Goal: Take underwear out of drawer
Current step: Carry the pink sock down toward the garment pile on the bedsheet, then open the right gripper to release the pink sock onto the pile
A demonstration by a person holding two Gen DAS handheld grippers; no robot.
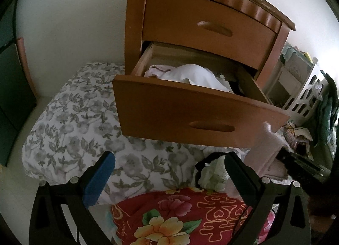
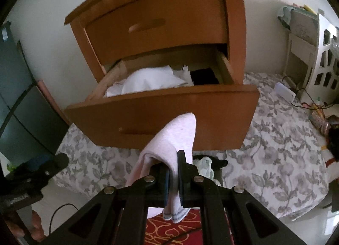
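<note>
A wooden nightstand has its lower drawer [image 1: 190,111] [image 2: 161,118] pulled out, with white and pale pink clothes [image 1: 190,74] [image 2: 146,82] and a dark garment [image 2: 204,76] inside. My right gripper [image 2: 173,160] is shut on a pale pink piece of underwear [image 2: 171,139], held in front of the drawer front and above the bed. In the left wrist view that pink cloth [image 1: 264,145] hangs blurred at the right, with the right gripper [image 1: 303,165] dark behind it. My left gripper [image 1: 167,164] is open over the bed, with nothing between its fingers. A green-white and black garment [image 1: 211,175] [image 2: 206,164] lies on the bed below the drawer.
A grey floral pillow [image 1: 80,128] and sheet [image 2: 275,149] cover the bed, with a red floral blanket [image 1: 180,217] nearest me. A white lattice basket [image 1: 307,97] [image 2: 326,58] and cables stand at the right. A dark cabinet [image 1: 12,88] [image 2: 23,105] is at the left.
</note>
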